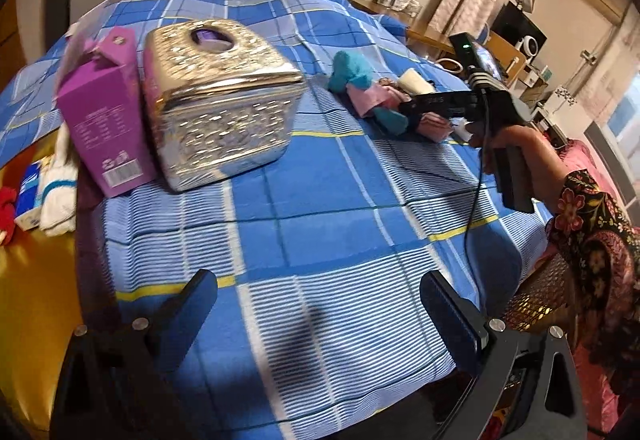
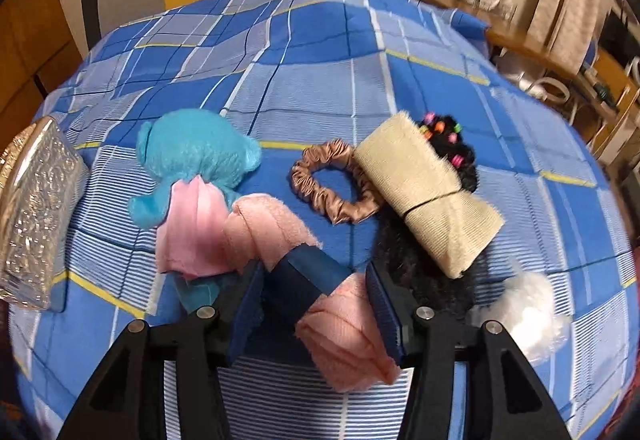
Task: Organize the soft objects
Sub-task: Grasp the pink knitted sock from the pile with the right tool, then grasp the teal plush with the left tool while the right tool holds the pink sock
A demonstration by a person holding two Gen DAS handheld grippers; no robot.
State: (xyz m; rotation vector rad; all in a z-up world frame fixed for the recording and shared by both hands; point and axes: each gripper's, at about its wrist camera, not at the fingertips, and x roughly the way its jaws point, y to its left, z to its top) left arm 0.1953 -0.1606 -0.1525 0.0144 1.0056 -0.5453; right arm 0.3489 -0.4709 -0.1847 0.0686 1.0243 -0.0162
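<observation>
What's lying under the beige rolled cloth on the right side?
The beige rolled cloth lies on a black curly wig with coloured beads and overlaps the brown scrunchie. Whatever else is beneath is covered.

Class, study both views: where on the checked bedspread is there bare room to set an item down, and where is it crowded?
Bare: the stretch in front of the open left gripper, bordered by the embossed silver tissue box; also the far side behind the turquoise plush toy. Crowded: around the right gripper, among pink rolled cloth, brown satin scrunchie, beige rolled towel.
</observation>
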